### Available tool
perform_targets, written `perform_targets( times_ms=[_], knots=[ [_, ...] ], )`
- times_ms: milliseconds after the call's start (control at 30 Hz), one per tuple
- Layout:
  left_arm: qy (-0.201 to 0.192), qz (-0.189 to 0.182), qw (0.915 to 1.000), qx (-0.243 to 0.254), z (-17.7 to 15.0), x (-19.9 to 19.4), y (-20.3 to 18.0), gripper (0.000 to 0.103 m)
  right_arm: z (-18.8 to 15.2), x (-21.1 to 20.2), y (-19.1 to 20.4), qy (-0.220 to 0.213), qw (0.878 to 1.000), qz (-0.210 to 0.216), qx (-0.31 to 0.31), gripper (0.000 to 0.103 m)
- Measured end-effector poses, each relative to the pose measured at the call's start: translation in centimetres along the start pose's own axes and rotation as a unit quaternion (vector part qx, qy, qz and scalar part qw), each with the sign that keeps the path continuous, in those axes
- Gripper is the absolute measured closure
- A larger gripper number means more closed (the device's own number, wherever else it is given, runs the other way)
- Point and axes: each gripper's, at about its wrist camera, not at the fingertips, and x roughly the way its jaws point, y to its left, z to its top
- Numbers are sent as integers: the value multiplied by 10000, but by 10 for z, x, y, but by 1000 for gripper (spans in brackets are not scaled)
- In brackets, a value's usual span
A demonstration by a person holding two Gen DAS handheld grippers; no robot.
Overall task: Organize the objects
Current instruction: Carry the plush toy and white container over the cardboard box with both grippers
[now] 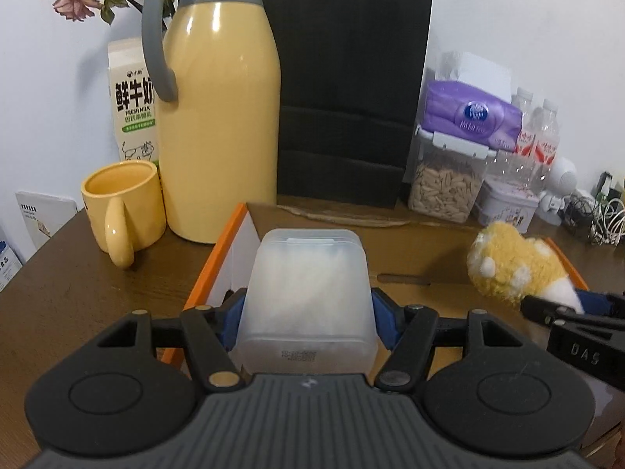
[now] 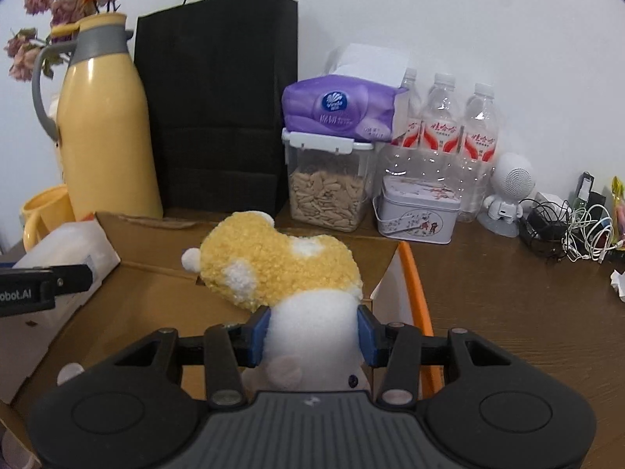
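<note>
My left gripper [image 1: 306, 322] is shut on a translucent white plastic box [image 1: 306, 293], held over the left end of an open cardboard box with orange edges [image 1: 216, 258]. The right gripper [image 2: 312, 336] is shut on a yellow and white plush toy [image 2: 281, 269], pinching its white part above the same cardboard box [image 2: 414, 273]. From the left wrist view the plush toy [image 1: 515, 265] and the right gripper's black fingers [image 1: 547, 308] appear at the right. In the right wrist view the plastic box [image 2: 74, 246] and the left gripper's finger [image 2: 58, 275] show at the left.
Behind the carton stand a yellow thermos jug [image 1: 218, 117], a yellow mug [image 1: 121, 211], a milk carton [image 1: 133, 105], a black paper bag [image 1: 343, 90], a seed container [image 2: 328, 191] under purple tissues [image 2: 340, 111], water bottles [image 2: 441, 133], a tin [image 2: 416, 211], a white speaker [image 2: 508, 191] and tangled cables [image 2: 578, 230].
</note>
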Motion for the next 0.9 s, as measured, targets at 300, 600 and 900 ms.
perform_targets(
  times_ms=[300,600,900],
  knots=[
    [145,46,9998,150,-7,5,-5,36,-1,-1,-1,56,9999,119,48,55],
    [-284,-100,9995,67,-2,-15,-5,0,1,-9,-2,-65,9997,192,118,7],
    [-380,-82,9992,32,-1,-20,-6,0,1,-11,-2,-25,9996,217,151,0]
  ],
)
